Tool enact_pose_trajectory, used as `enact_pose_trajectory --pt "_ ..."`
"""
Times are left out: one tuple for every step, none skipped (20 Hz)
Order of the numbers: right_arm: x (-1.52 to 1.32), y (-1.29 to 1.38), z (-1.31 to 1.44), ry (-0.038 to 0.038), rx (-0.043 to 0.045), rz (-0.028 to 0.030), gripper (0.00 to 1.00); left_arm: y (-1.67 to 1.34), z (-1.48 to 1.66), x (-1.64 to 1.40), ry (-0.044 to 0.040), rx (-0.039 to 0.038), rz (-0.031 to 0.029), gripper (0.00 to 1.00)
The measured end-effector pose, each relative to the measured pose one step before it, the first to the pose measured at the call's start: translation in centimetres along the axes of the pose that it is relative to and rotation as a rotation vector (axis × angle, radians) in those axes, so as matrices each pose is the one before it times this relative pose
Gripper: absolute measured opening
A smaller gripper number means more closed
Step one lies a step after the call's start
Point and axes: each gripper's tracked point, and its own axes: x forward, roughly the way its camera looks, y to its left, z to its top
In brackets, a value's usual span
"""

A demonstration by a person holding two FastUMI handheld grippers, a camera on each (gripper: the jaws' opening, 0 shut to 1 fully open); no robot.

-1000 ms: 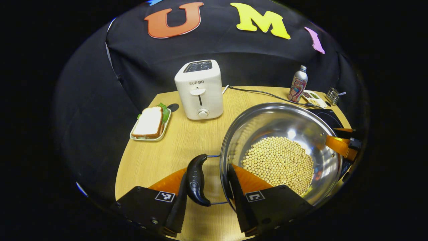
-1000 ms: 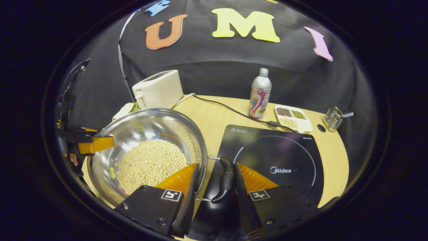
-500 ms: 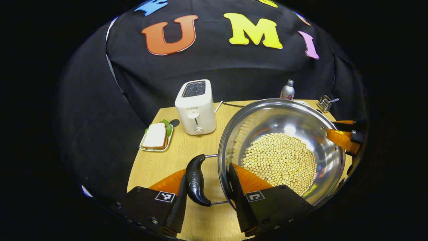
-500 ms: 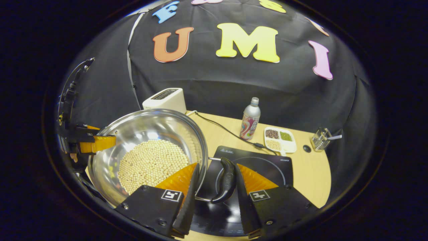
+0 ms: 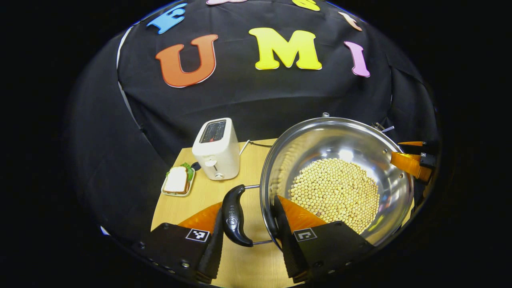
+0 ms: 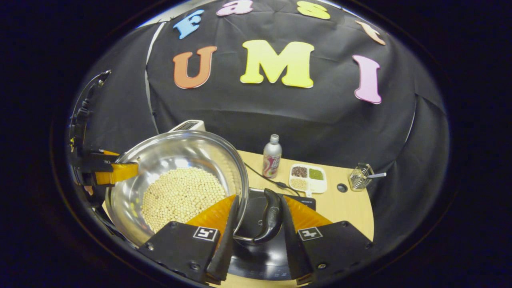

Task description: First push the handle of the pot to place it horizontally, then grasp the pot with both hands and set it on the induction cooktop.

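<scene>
Both grippers hold the pot point(image 5: 336, 176) up off the table point(image 5: 188, 200), one at each side handle.

Left gripper point(image 5: 248, 236): jaws narrow, straddling the pot's left handle point(image 5: 233, 215). One finger lies outside the black grip, the other inside against the pot wall. Whether both press on it, I cannot tell. The pot bowl spreads to the right of these jaws, with a bed of pale beans point(image 5: 335, 195) in the bottom. Ahead and left of the jaws, on the table: a white toaster point(image 5: 212, 148), and beside it a small tray with a sandwich point(image 5: 177, 181). At the pot's far rim, the other gripper's fingers point(image 5: 408, 165) reach in from the right.

Right gripper point(image 6: 256, 236): jaws narrow in the same way around the right handle point(image 6: 272, 215), one finger at the pot wall, one outside the grip; firm contact not clear. The pot sits left of these jaws. Directly under and just ahead of the jaws lies the black cooktop point(image 6: 260, 256), with the handle hanging above it. Its cord point(image 6: 260, 176) runs back across the table. Beyond the jaws stand a bottle point(image 6: 272, 157), a divided dish point(image 6: 307, 178) of grains, and further right a small wire basket point(image 6: 360, 177). The toaster top peeks out behind the pot rim. At far left, the left gripper meets the pot's opposite rim.
</scene>
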Motion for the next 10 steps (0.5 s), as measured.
enact_pose_trajectory --pt "-0.256 -1.123 0.125 -0.00272 0.00193 -0.00996 0.59 -0.994 0.517 0.156 0.00001 -0.00043 -0.00645 0.61" --pt "-0.107 -1.130 -0.005 -0.00006 -0.00027 -0.01082 0.59 -0.931 0.425 0.213 -0.00224 -0.00249 -0.00473 0.61" --pt "-0.114 -1.221 0.073 -0.00089 -0.00160 -0.01188 0.59 -1.069 0.559 0.333 -0.00651 -0.00031 -0.00544 0.61" --pt "-0.074 -1.108 0.023 -0.00188 0.00062 -0.01228 0.59 -1.059 0.380 0.401 -0.00470 0.00065 -0.00820 0.61" --pt "-0.058 -1.211 0.147 -0.00228 -0.00093 -0.00976 0.56 -1.113 0.299 0.305 -0.00077 -0.00258 -0.00982 0.61" --pt "0.072 -1.165 -0.048 -0.00104 0.00523 -0.00939 0.56 -1.000 0.202 0.378 -0.00082 0.00012 -0.01157 0.61" --pt "0.091 -1.071 -0.039 0.00175 0.00771 -0.00696 0.56 -0.920 0.273 0.361 -0.00222 -0.00314 -0.00880 0.61" --pt "0.129 -0.932 -0.243 0.00224 0.00315 -0.00615 0.56 -1.018 0.166 0.361 -0.00037 0.00124 -0.00647 0.61" --pt "0.231 -0.885 -0.248 0.00261 -0.00278 -0.00566 0.56 -0.792 0.101 0.495 -0.00117 0.00530 -0.00358 0.61" --pt "0.243 -0.754 -0.500 0.00380 -0.00062 -0.00481 0.56 -0.597 0.085 0.575 -0.00007 0.00451 -0.00190 0.61"
